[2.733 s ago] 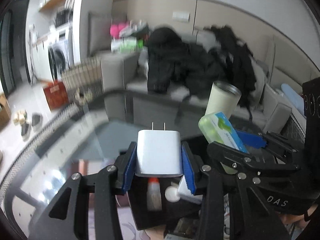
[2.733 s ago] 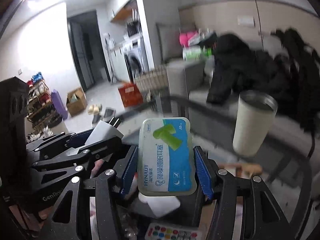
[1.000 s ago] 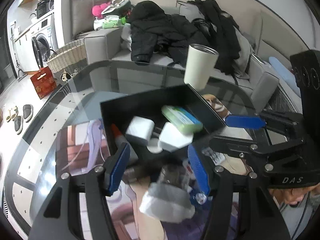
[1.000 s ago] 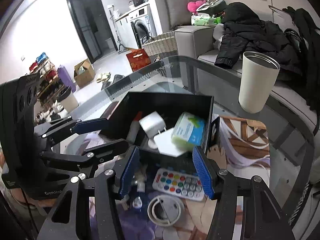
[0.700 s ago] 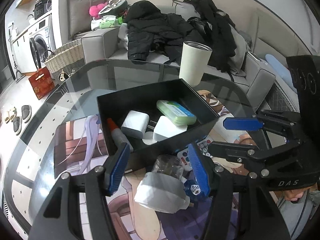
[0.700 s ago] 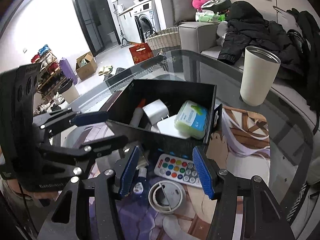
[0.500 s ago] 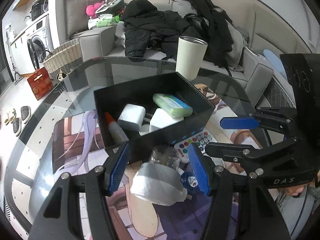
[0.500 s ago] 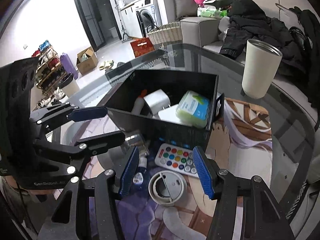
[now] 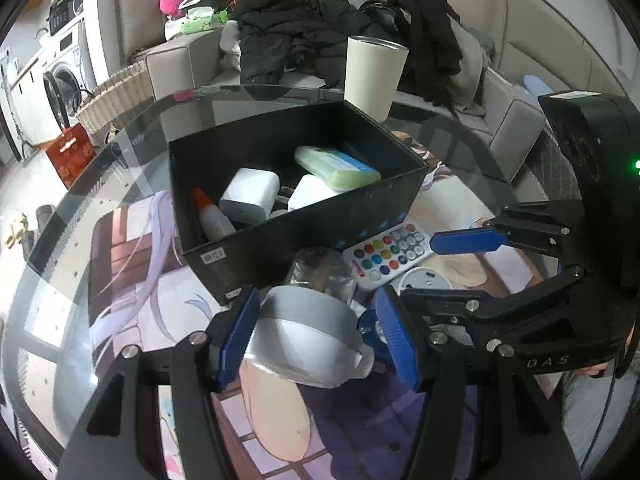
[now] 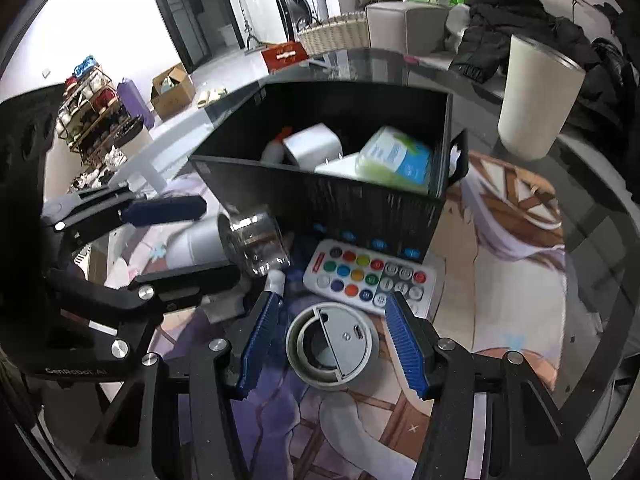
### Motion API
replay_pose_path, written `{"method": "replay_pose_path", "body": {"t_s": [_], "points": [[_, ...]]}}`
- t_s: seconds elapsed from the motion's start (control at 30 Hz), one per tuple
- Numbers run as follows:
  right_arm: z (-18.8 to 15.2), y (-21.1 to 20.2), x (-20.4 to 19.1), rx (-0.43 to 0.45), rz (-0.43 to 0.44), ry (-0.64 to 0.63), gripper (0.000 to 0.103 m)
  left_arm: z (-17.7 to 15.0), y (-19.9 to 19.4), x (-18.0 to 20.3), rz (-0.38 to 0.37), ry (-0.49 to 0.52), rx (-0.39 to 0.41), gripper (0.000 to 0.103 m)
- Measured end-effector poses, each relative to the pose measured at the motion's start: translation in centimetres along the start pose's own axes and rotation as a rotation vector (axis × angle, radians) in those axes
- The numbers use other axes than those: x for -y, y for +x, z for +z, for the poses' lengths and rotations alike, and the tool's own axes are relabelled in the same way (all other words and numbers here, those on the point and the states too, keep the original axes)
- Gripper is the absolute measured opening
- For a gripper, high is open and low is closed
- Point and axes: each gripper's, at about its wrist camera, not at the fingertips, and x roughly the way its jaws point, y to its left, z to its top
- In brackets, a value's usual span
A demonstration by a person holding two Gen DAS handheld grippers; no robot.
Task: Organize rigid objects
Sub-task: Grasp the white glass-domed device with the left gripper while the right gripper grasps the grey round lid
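A black box [image 9: 320, 224] [image 10: 332, 196] on the glass table holds a white charger [image 9: 250, 195], a green-blue earplug case [image 9: 336, 164] [image 10: 394, 158], a glue bottle [image 9: 210, 218] and a white block. My left gripper [image 9: 316, 334] is open, its jaws either side of a grey-white device with a clear dome [image 9: 308, 320] [image 10: 236, 240] lying in front of the box. My right gripper [image 10: 330, 344] is open around a round grey disc [image 10: 332, 346]. A white remote with coloured buttons [image 10: 370, 276] [image 9: 386, 250] lies just beyond it.
A cream tumbler [image 9: 374, 74] [image 10: 538, 100] stands behind the box. A printed mat [image 10: 500, 240] covers the table. A small bottle [image 10: 274, 282] lies between the device and the disc. A sofa with dark clothes [image 9: 320, 28] lies beyond.
Both grippers released the charger and the earplug case into the box, pulled back and lowered. The left now straddles the grey-white device, the right the round disc.
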Motion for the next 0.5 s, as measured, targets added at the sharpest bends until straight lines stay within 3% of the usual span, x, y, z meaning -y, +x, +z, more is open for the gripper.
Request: {"method": "replay_pose_path", "body": {"t_s": [0.5], "points": [[-1.8,2.6,-0.4,-0.066,-0.033,-0.04,0.058,-0.8,1.0,-0.5,0.044,0.029,-0.031,0.062]]}}
